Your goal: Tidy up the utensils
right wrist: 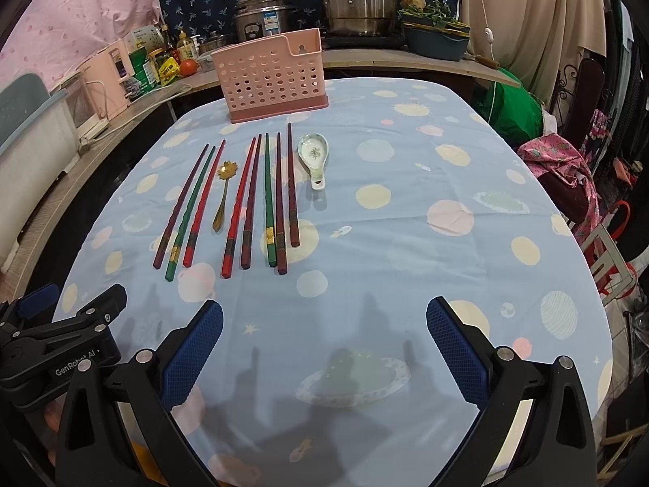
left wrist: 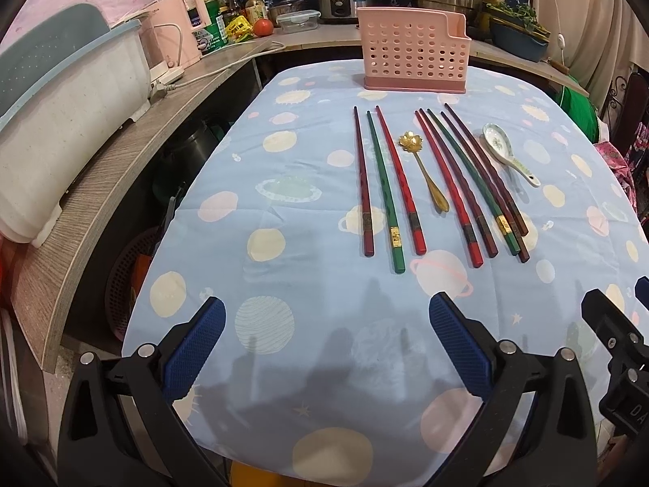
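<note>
Both claws hang over the near edge of the surface (left wrist: 308,211), the left claw (left wrist: 326,324) and the right claw (right wrist: 324,326) each spread wide and holding nothing. Eight chopsticks (left wrist: 383,190) lie in a row mid-surface, with a gold spoon (left wrist: 424,170) among them and a ceramic spoon (right wrist: 313,155) at the row's right end. The pink perforated holder (left wrist: 411,54) stands upright near the far edge, just beyond their tips.

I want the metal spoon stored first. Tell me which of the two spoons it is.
The gold spoon with the flower-shaped bowl, lying between the two groups of chopsticks. The other, the white ceramic spoon, lies right of all the chopsticks.
</note>
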The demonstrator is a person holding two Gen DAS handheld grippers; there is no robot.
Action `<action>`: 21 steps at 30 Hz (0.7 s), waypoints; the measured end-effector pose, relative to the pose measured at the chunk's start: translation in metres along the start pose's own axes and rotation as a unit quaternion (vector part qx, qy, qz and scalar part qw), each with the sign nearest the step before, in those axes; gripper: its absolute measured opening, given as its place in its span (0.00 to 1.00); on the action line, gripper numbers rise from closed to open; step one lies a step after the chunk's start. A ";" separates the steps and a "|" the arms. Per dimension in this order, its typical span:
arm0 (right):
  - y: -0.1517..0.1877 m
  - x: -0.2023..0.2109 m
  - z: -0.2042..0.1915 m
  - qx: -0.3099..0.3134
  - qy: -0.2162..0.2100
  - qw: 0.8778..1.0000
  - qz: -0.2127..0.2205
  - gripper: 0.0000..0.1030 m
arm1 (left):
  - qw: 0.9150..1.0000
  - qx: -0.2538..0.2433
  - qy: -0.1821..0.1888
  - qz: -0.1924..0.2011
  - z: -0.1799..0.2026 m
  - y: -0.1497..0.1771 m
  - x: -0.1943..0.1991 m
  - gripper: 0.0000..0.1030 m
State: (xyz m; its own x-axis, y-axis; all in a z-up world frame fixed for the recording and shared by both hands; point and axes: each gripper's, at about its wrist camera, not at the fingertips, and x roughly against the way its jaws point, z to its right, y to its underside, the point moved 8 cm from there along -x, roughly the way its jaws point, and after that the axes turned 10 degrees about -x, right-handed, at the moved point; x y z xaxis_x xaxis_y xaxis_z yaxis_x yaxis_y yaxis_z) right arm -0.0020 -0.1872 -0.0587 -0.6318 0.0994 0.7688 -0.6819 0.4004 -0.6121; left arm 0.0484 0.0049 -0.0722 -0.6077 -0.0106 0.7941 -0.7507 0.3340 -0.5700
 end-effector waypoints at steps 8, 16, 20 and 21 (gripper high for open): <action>0.000 0.000 0.001 0.000 0.000 1.000 0.000 0.94 | 1.000 0.001 0.000 0.000 0.000 0.000 0.000 0.93; 0.000 0.000 0.001 0.000 0.001 1.000 0.000 0.94 | 1.000 0.001 0.000 0.000 0.000 0.000 0.000 0.93; 0.000 0.000 0.001 0.000 0.001 1.000 0.000 0.94 | 1.000 0.001 0.000 0.000 0.000 0.000 0.000 0.93; 0.000 0.000 0.001 0.001 0.001 1.000 -0.001 0.94 | 1.000 0.001 0.000 0.000 0.000 0.000 0.000 0.93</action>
State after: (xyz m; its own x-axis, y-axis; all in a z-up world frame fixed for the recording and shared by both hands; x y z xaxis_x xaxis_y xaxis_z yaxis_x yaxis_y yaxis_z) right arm -0.0025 -0.1884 -0.0592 -0.6305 0.1003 0.7697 -0.6831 0.3993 -0.6116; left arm 0.0486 0.0043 -0.0722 -0.6068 -0.0102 0.7948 -0.7517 0.3321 -0.5697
